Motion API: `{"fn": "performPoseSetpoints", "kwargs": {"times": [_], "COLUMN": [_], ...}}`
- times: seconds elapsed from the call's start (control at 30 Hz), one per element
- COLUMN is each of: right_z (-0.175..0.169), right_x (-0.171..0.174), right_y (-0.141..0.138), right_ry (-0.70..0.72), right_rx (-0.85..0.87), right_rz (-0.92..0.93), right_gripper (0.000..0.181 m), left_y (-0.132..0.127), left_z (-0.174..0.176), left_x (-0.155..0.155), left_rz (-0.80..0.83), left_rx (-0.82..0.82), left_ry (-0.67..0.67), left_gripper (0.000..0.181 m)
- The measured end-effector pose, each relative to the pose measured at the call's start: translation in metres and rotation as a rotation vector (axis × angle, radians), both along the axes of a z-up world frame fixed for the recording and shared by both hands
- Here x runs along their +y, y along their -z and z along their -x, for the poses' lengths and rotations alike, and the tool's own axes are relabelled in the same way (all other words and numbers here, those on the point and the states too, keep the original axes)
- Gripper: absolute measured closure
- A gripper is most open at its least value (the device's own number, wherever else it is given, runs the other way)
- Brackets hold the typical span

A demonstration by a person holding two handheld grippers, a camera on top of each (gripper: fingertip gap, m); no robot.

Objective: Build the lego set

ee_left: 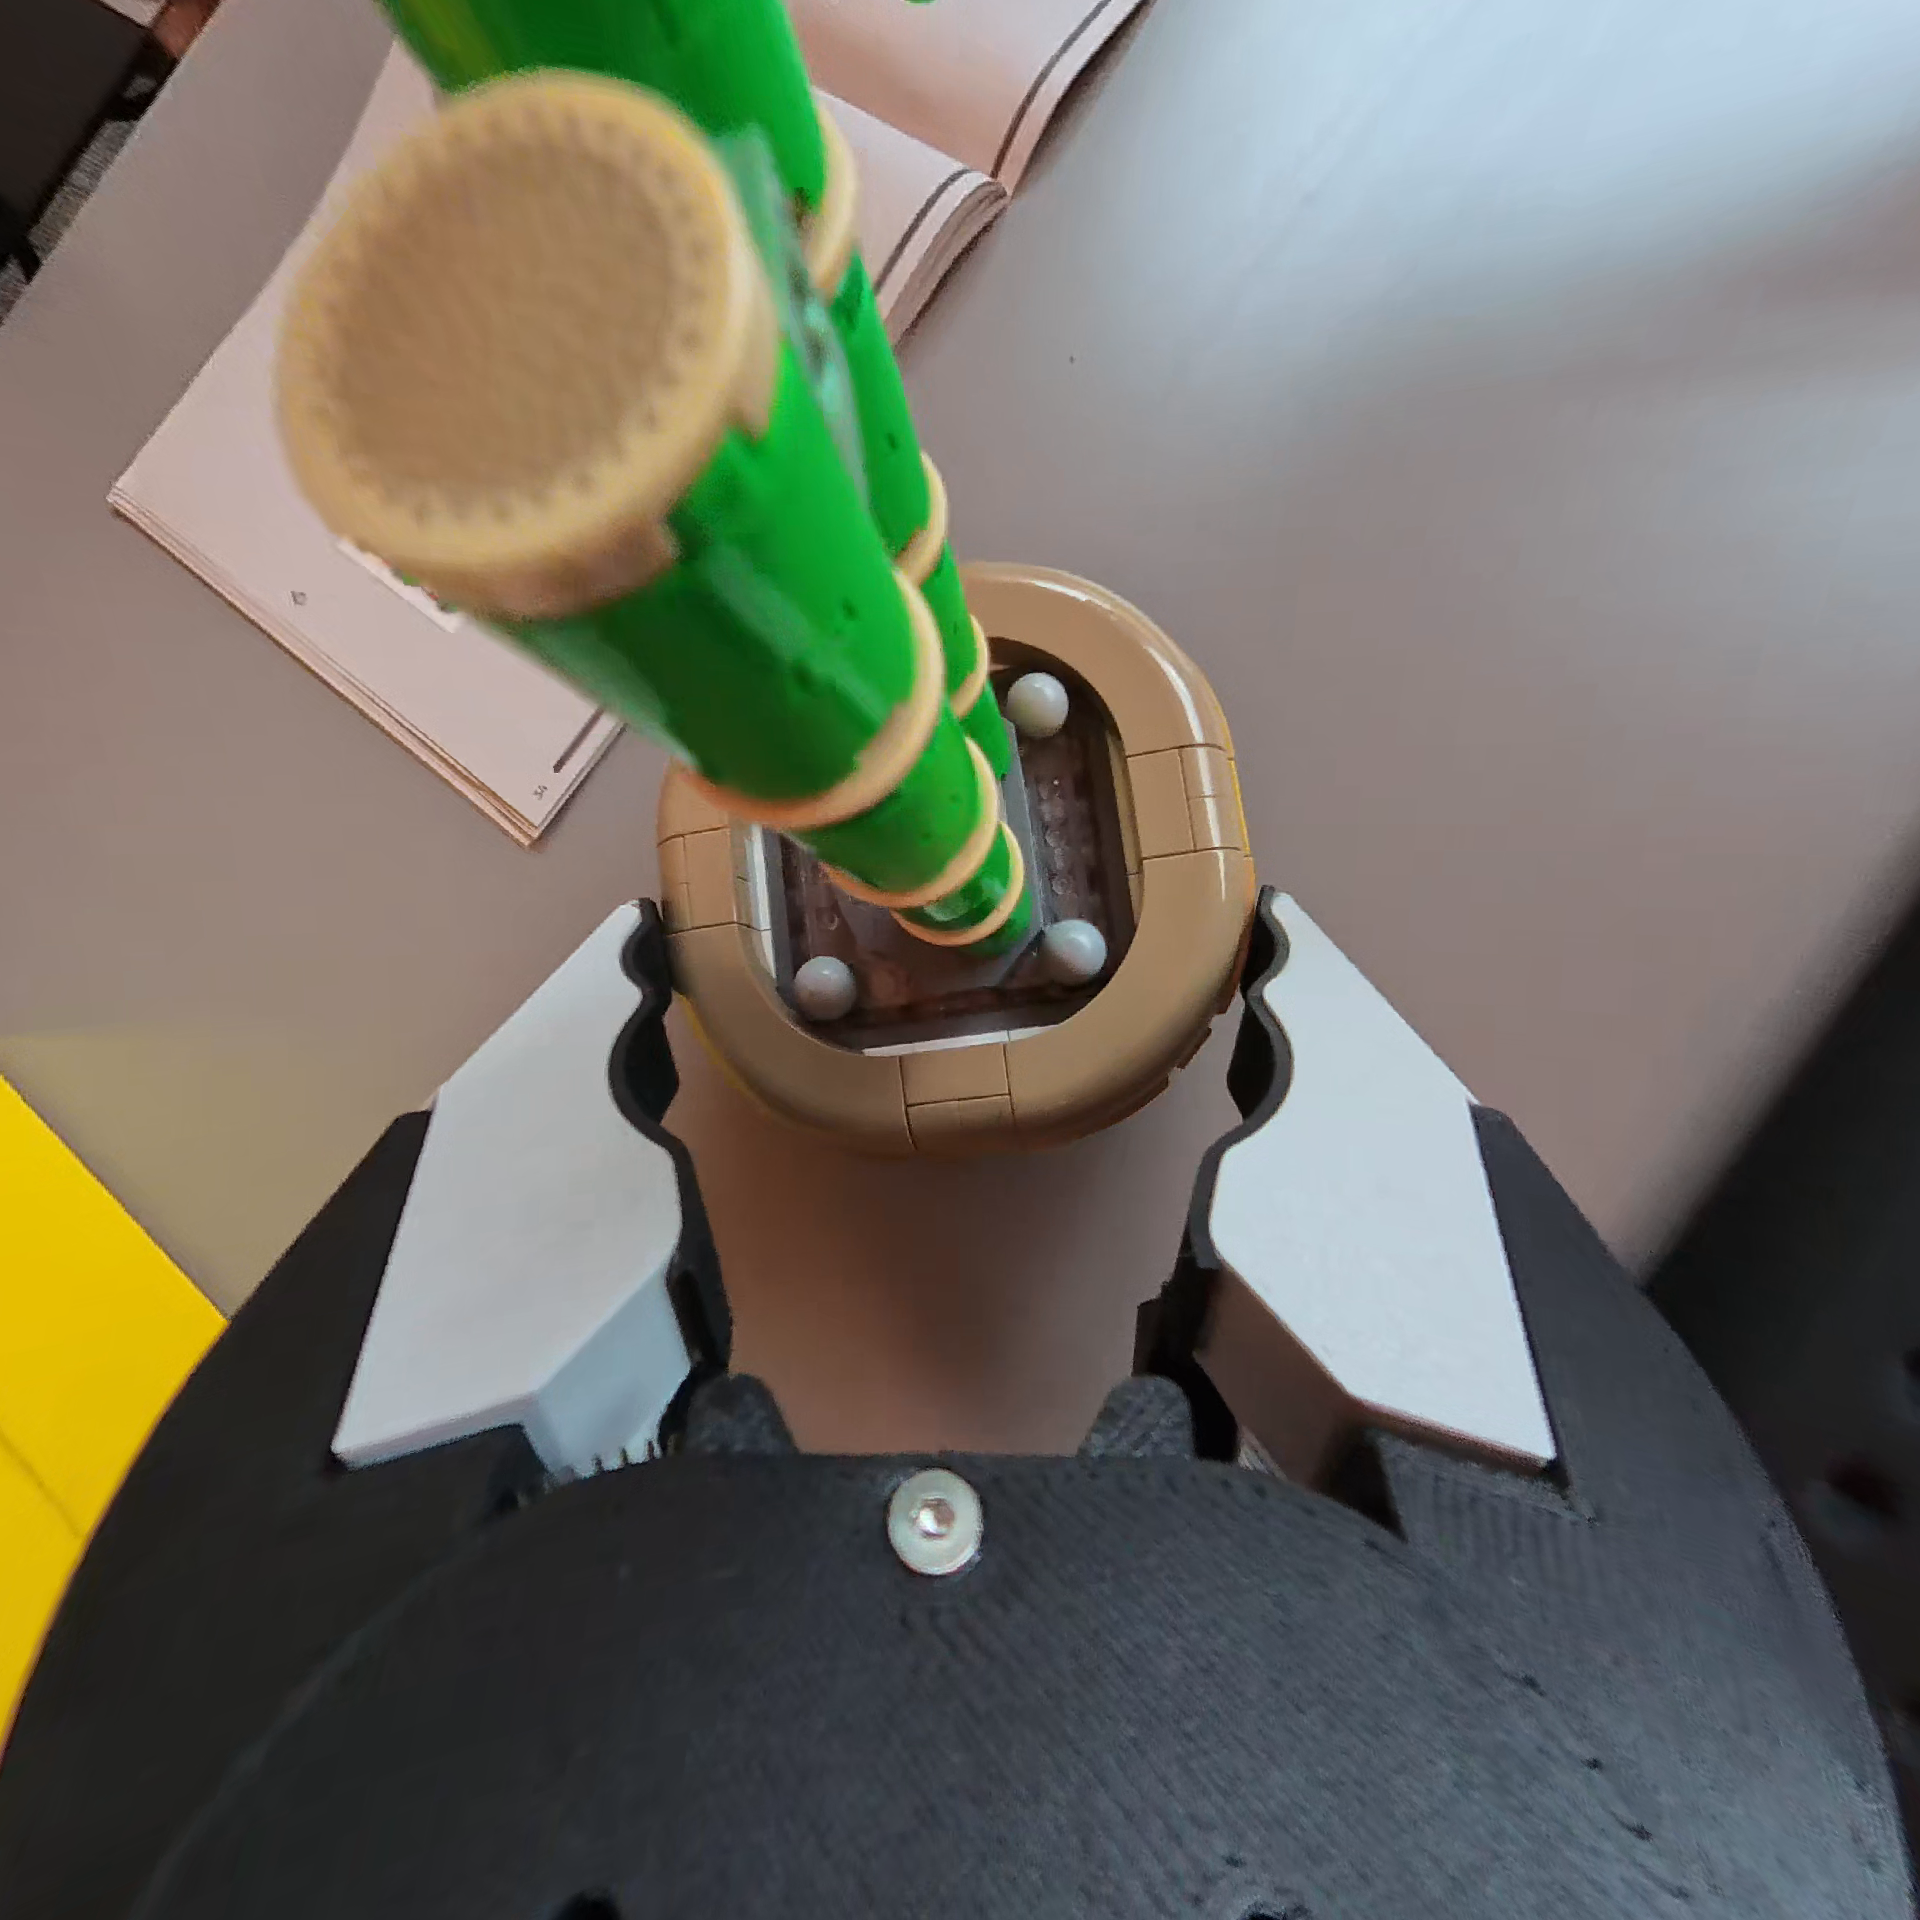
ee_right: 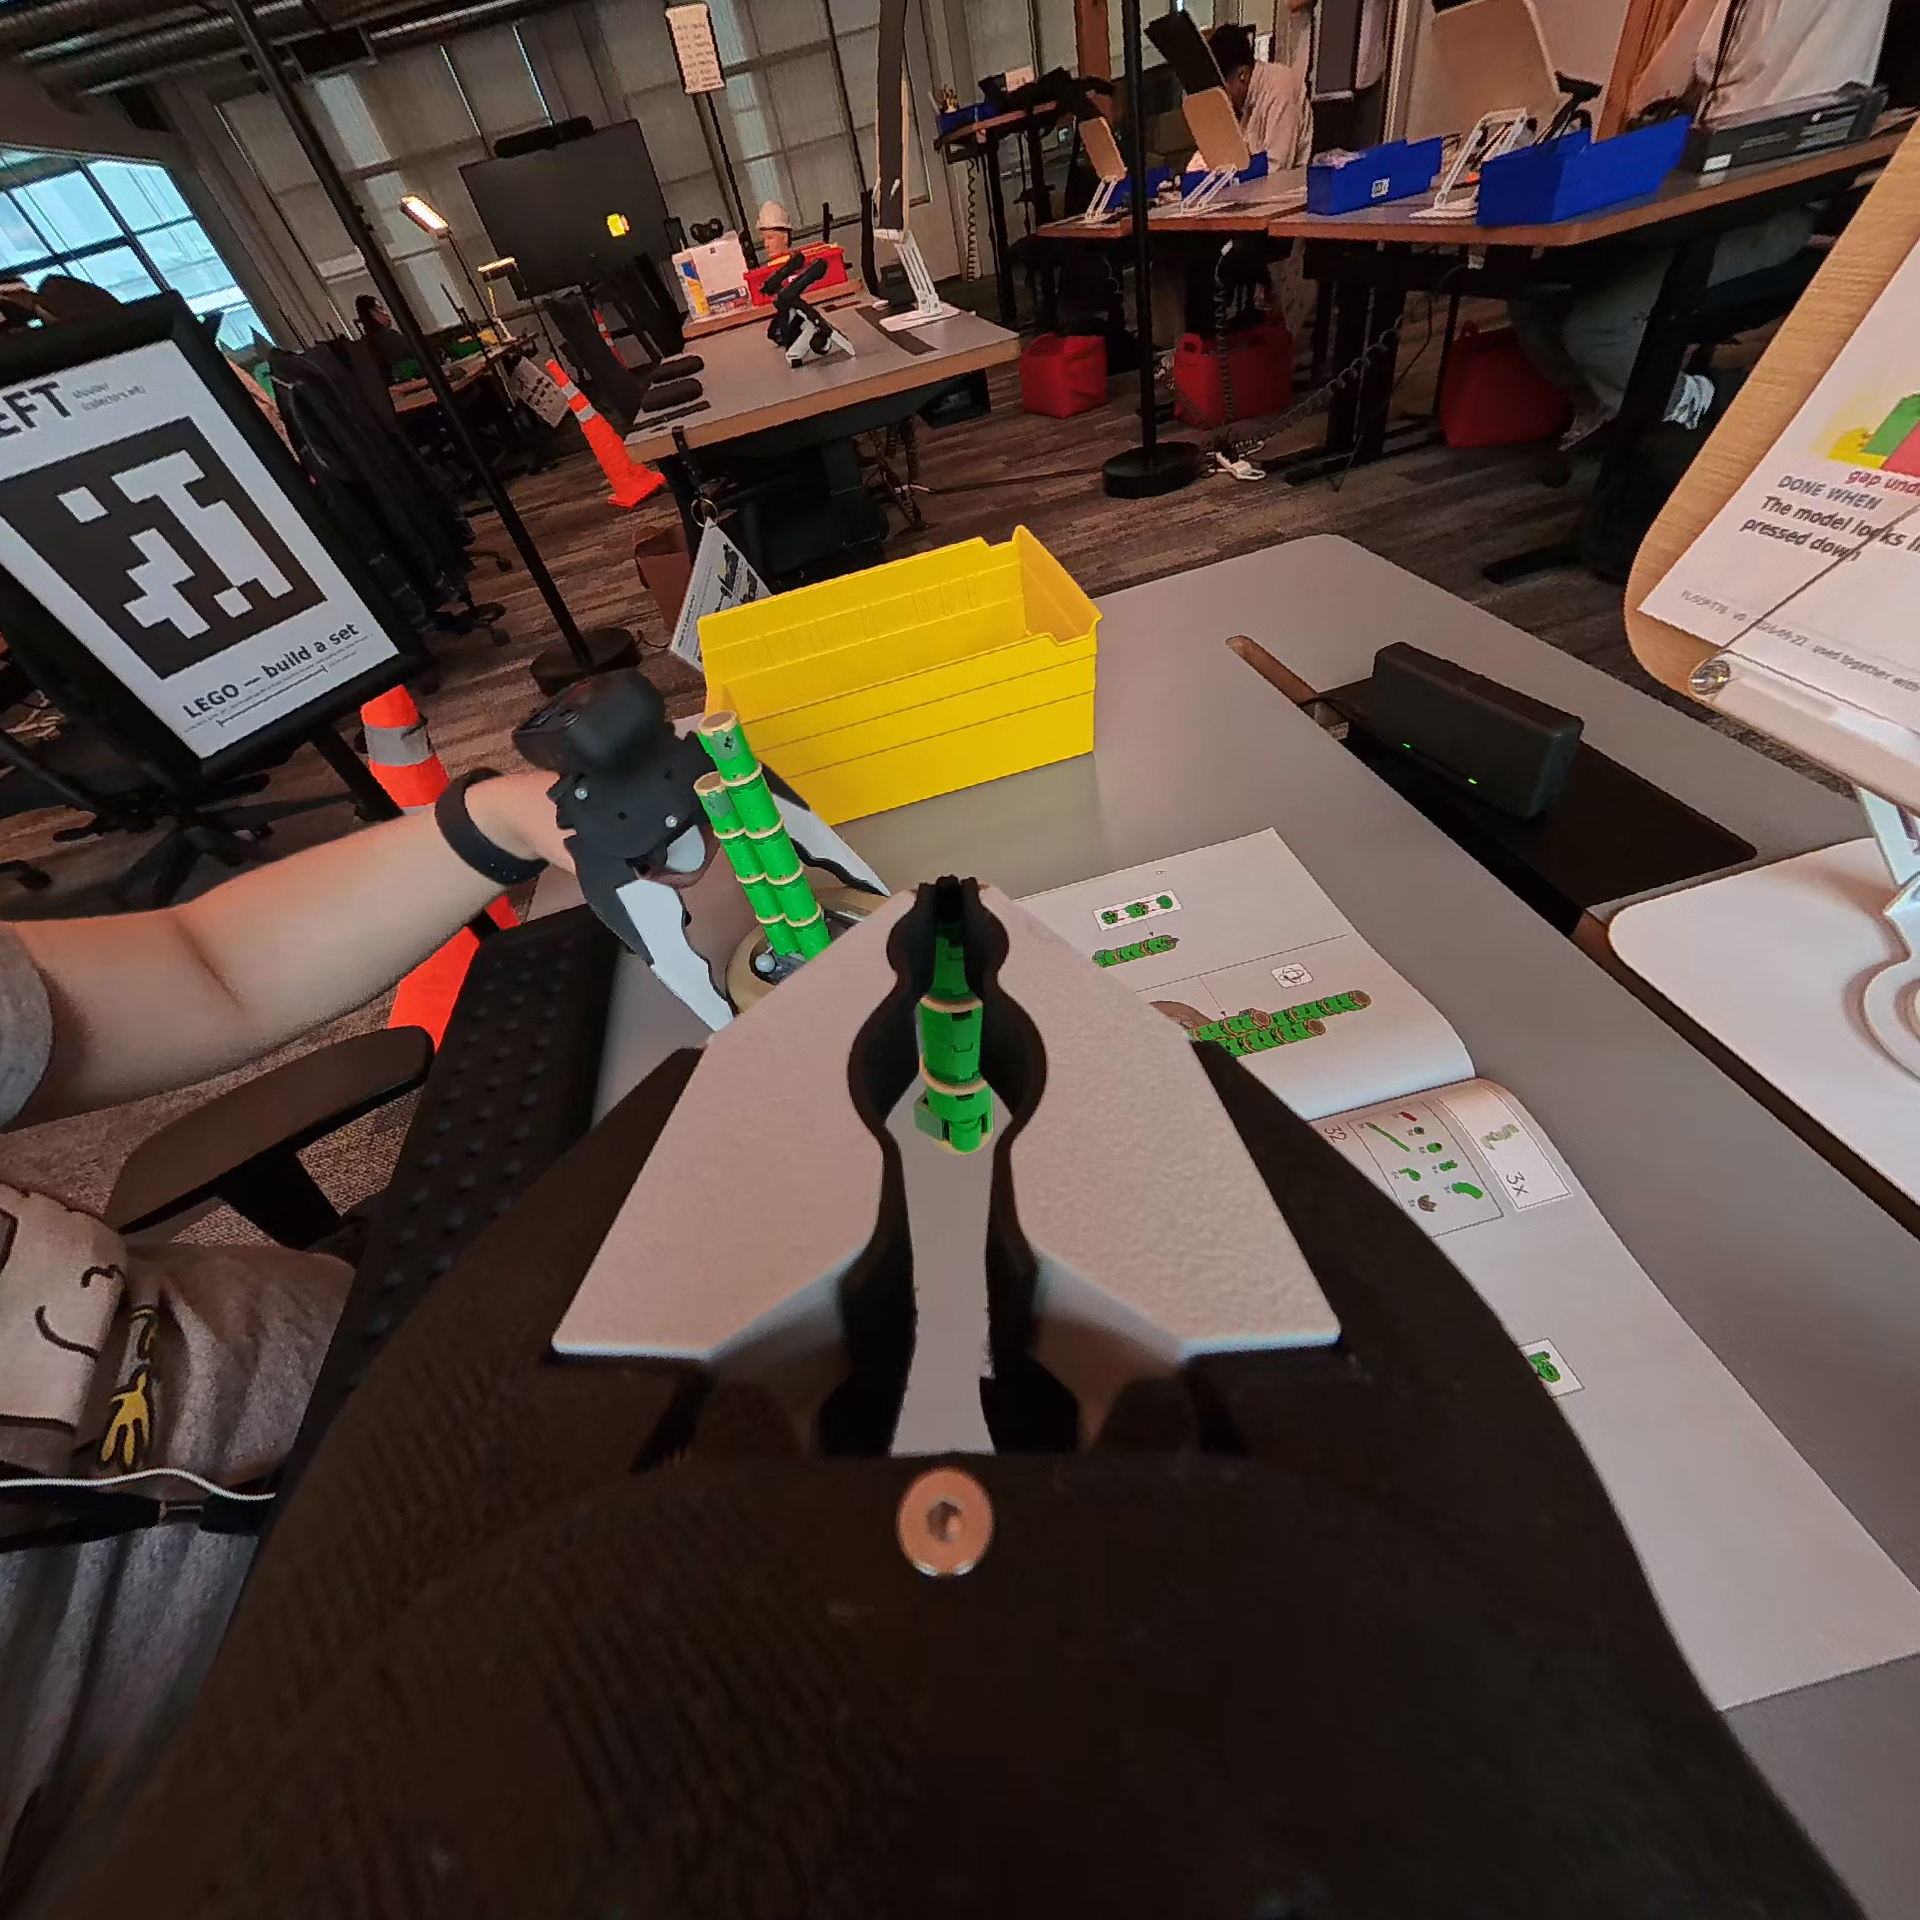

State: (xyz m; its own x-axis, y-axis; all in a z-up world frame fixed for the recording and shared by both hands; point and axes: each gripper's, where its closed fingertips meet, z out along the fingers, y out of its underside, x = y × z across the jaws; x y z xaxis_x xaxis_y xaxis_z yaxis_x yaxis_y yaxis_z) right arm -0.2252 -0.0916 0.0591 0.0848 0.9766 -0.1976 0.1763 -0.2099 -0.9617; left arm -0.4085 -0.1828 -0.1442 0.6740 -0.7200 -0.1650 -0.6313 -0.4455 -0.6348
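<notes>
So the tan pot [ee_left: 940,862] with the tall green stalks [ee_left: 727,665] is bracketed by the left gripper [ee_left: 951,966], spread wide, fingertips right at its sides. A short green stalk piece [ee_right: 954,1049] is clamped in the right gripper [ee_right: 948,899], held above the instruction booklet [ee_right: 1351,1039]. The pot's base is hidden.

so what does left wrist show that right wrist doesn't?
Left wrist only: the pot's inside with three grey balls, and the left gripper flanking the tan pot.
Right wrist only: the right gripper shut on a short green stalk, the yellow bin.
Both: the standing bamboo stalks, the open instruction booklet.
</notes>
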Motion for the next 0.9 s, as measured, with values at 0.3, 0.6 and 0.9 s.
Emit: {"fn": "performPoseSetpoints", "kwargs": {"times": [0.3,0.6,0.9], "right_z": [0.003,0.007,0.002], "right_x": [-0.003,-0.005,-0.002], "right_y": [0.0,0.003,-0.001], "right_ry": [-0.007,-0.012,-0.003], "right_rx": [-0.01,-0.023,-0.007], "right_rz": [-0.012,-0.011,-0.009], "right_gripper": [0.178,0.178,0.178], "left_y": [-0.003,-0.005,-0.011], "left_z": [0.001,0.002,0.0], "left_x": [0.007,0.012,-0.011], "left_rz": [-0.11,-0.189,-0.136], "left_rx": [-0.074,-0.1,-0.171], "left_ry": [-0.318,-0.61,-0.504], "left_gripper": [0.072,0.07,0.076]}}
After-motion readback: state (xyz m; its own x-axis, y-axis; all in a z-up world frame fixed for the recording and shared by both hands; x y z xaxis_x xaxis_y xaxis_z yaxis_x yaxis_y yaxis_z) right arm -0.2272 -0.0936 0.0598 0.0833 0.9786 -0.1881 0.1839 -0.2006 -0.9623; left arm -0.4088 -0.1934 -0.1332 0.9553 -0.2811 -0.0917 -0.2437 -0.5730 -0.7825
